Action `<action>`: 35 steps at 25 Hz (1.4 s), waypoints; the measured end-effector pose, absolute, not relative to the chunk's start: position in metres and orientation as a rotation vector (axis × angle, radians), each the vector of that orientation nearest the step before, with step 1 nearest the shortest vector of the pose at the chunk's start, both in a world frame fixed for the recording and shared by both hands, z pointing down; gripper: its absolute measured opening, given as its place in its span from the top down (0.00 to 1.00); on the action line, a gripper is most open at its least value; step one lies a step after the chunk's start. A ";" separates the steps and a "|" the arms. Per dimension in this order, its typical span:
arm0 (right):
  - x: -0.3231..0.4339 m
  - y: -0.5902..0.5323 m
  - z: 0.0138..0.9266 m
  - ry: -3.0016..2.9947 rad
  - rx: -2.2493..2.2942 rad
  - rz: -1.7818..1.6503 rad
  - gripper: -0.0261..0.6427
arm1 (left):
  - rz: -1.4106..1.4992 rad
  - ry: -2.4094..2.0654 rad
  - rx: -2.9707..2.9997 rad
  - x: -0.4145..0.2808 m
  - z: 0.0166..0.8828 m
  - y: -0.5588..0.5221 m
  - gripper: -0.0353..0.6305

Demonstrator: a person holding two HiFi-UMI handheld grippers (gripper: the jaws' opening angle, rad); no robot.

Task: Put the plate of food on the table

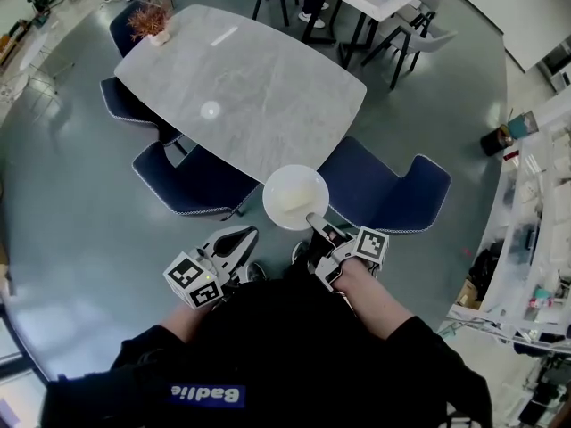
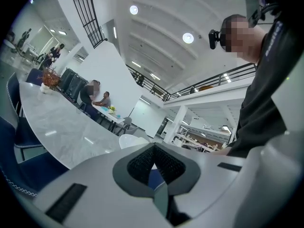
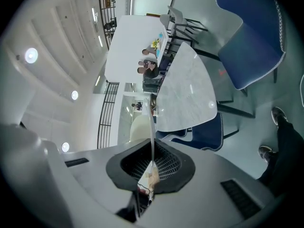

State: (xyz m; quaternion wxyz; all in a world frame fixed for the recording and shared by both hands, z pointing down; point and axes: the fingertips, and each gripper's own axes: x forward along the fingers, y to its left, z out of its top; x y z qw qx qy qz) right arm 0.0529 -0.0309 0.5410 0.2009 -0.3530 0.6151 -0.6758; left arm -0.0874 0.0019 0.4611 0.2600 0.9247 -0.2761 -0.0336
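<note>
The right gripper [image 3: 151, 163] is clamped on the near rim of the white plate [image 1: 294, 196], which shows edge-on between its jaws. The left gripper [image 2: 153, 161] has its jaws together on nothing and hangs low at the left. The plate is held in the air just off the near edge of the marble table [image 1: 241, 87], between two blue chairs [image 1: 201, 181]. By my reading the carry is nearly done; setting the plate down and releasing it remain.

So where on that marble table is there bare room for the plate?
Nearly all of the table is bare: the near corner just beyond the plate, between the two blue chairs, and the whole middle. Only the far left corner is taken, by a potted plant.
</note>
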 end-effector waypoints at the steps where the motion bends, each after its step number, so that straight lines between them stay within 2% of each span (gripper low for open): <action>1: 0.056 -0.037 0.541 1.723 -0.980 -1.890 0.93 | -0.088 -0.755 2.505 -0.084 0.460 -0.002 0.94; 19: 0.116 -0.127 0.564 1.830 -0.910 -1.989 0.93 | -0.110 -0.978 2.424 -0.022 0.462 -0.066 0.94; 35: 0.086 -0.185 0.587 1.763 -0.999 -1.973 0.93 | -0.088 -0.909 2.444 -0.055 0.460 -0.101 0.94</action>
